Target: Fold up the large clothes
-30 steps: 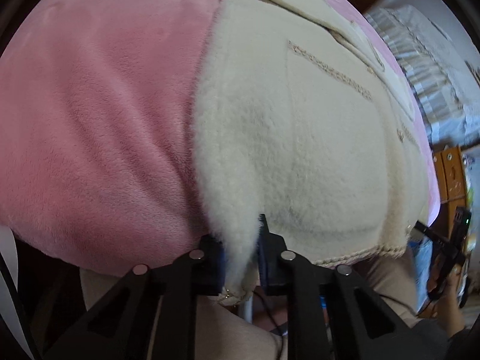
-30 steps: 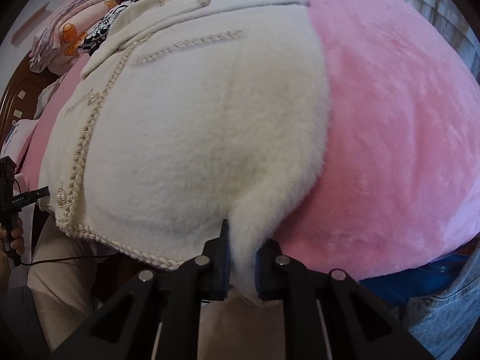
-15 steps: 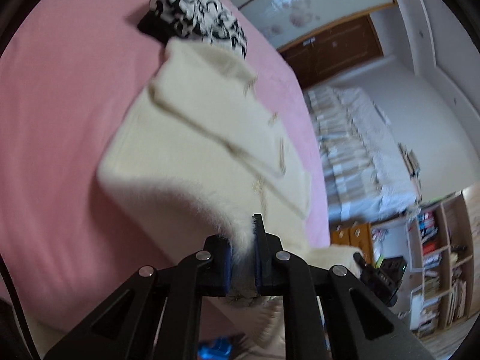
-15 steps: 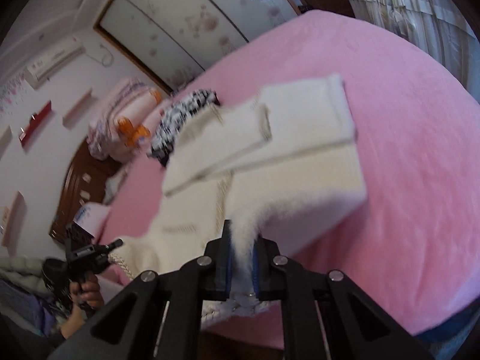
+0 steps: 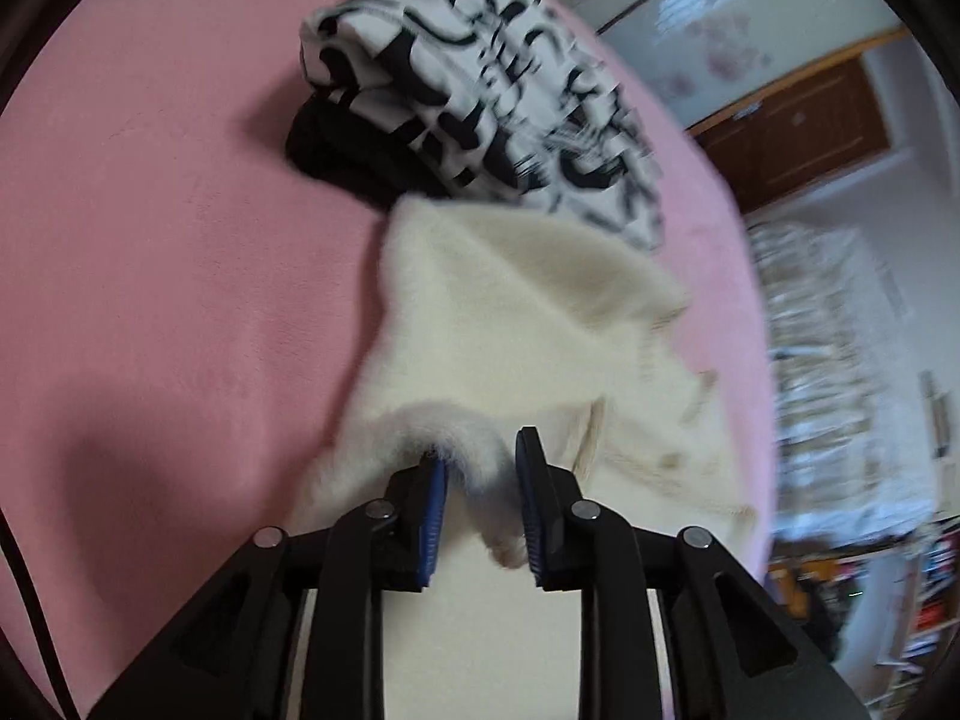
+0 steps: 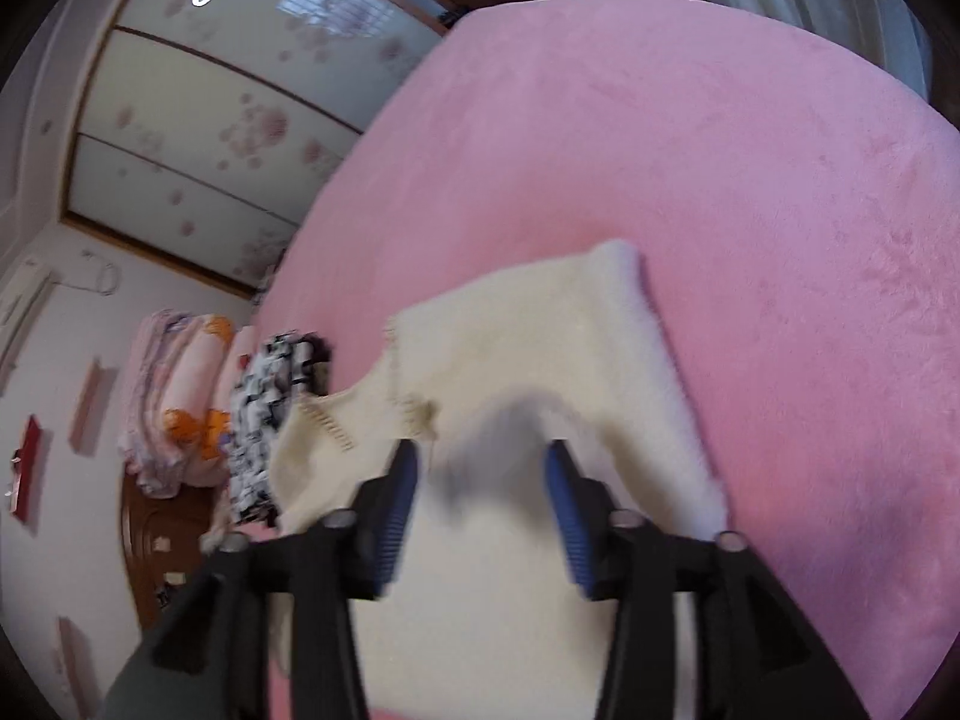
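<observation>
Our left gripper (image 5: pixel 480 498) fingers had just been parting, a tuft of the cream jacket (image 5: pixel 510 312) loose between them; our right gripper (image 6: pixel 483 504) fingers had just spread wide. The jacket lay folded on the pink bed (image 6: pixel 750 192), beside patterned clothes (image 5: pixel 480 78).

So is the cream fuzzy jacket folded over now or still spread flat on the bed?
Folded: the cream fuzzy jacket lies doubled over itself on the pink bed cover, trimmed front edges underneath at one side.
</observation>
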Demonstrator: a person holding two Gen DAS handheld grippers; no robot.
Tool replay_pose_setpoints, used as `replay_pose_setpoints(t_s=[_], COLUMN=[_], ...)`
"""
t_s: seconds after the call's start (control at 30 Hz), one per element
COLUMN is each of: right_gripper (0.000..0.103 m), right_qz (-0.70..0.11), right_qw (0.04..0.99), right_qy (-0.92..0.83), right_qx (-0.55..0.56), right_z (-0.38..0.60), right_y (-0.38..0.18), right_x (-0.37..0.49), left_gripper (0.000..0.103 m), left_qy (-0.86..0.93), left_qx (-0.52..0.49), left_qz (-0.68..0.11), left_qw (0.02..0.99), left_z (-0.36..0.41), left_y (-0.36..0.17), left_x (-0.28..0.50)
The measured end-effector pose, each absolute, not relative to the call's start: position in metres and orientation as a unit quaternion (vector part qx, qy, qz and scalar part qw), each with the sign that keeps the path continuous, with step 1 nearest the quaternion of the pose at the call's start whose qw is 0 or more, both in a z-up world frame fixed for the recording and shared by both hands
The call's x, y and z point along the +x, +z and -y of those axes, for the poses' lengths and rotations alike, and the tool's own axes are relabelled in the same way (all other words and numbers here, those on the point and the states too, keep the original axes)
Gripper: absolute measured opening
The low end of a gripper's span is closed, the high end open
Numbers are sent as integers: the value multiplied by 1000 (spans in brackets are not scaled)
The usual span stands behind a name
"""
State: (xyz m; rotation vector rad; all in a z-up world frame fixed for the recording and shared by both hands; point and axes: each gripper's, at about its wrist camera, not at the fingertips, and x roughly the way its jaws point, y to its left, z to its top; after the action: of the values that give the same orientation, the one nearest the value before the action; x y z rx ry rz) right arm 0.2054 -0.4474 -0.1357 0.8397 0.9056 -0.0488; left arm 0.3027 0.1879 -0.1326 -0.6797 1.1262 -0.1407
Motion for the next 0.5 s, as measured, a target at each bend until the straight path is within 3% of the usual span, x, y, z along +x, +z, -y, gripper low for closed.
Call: replay_pose_setpoints(t_s=[0.5], right_gripper=[56], right_qz=[-509], right_qw=[847], right_qy=[-5], right_qx=[154], right_z=[405], right_y=[-183], right_x=[273], left_gripper=[31], left_qy=[-157], left_qx=[-275], left_qz=[-553], left_qw=[771], left_z=[-193], left_y=[-138], left_x=[328])
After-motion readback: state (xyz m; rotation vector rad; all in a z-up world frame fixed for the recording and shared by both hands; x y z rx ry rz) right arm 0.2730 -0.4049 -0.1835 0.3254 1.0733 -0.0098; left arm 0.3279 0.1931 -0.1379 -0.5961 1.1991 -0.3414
